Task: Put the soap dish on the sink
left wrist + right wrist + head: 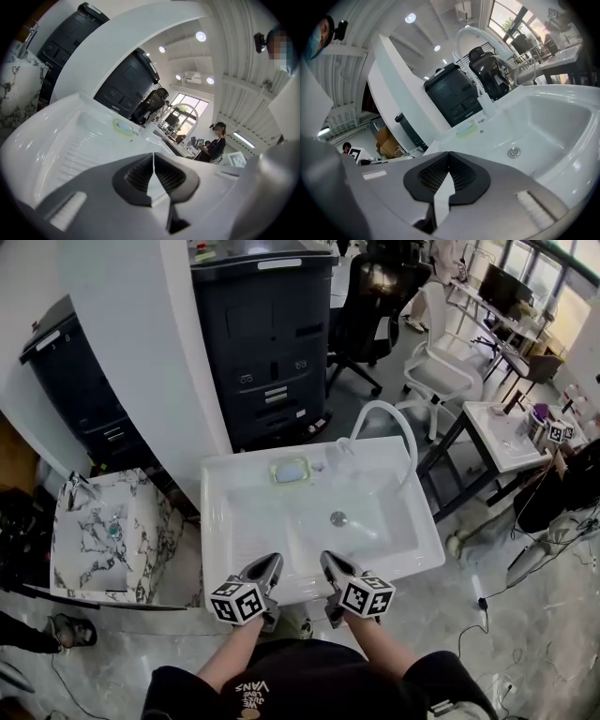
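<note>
One soap dish (290, 470), pale green with a bluish centre, sits flat on the back ledge of the white sink (225, 521), just left of the base of the single arched white faucet (384, 413) and behind the basin, whose one round drain (338, 518) lies near its middle. Two grippers are held side by side at the sink's front rim, well apart from the dish. The left gripper (272, 561) has its two jaws brought together with only a hairline slit between the ribbed pads, and it has hold of nothing. The right gripper (328, 559) likewise has its two jaws pressed tip to tip with nothing between them. Each carries one marker cube, the left cube (236, 601) and the right cube (367, 596), two in all, nearest the person. In the left gripper view the dish shows beyond the closed tips, on the far ledge past the sink's ribbed drainboard. In the right gripper view it lies ahead and slightly right of the tips, left of the drain. Three sinks are in view: the white one, a marble-patterned sink (103, 531) to its left, and another white sink (502, 432) at the right. Behind stand two dark machines (267, 343) and two office chairs, one black (375, 306) and one white (441, 362).
</note>
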{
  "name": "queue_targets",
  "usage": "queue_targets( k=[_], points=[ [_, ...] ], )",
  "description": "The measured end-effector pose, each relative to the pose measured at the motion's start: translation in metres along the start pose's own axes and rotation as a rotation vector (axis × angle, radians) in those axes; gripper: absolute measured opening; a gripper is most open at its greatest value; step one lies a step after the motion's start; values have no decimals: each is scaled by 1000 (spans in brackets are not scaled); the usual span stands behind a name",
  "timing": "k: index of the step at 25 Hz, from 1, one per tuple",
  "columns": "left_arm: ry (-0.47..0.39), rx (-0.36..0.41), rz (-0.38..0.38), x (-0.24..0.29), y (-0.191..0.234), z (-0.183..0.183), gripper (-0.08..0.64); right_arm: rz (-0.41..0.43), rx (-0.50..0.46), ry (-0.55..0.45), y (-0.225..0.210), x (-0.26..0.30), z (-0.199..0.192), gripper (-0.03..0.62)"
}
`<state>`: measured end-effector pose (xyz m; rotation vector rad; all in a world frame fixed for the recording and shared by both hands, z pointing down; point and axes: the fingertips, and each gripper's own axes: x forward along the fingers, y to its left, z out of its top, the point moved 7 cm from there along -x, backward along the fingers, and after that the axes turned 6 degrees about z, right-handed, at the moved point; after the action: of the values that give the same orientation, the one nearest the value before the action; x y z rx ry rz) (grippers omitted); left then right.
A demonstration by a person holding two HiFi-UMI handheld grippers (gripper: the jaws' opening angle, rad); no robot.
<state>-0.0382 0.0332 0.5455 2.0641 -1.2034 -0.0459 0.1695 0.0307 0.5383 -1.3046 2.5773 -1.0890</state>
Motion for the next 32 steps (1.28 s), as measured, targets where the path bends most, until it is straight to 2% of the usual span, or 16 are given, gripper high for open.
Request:
queue_targets(
  k=[14, 23, 32],
  points=[
    [22, 62, -9, -29, 0, -15, 52, 20, -43, -1, 12, -20, -9, 3],
    [35, 105, -5, -39, 5, -14, 52, -10, -81, -5, 14, -24, -9, 2],
    [26, 94, 8, -39, 4, -18, 52, -8, -92, -12, 16, -25, -8, 2]
  ],
)
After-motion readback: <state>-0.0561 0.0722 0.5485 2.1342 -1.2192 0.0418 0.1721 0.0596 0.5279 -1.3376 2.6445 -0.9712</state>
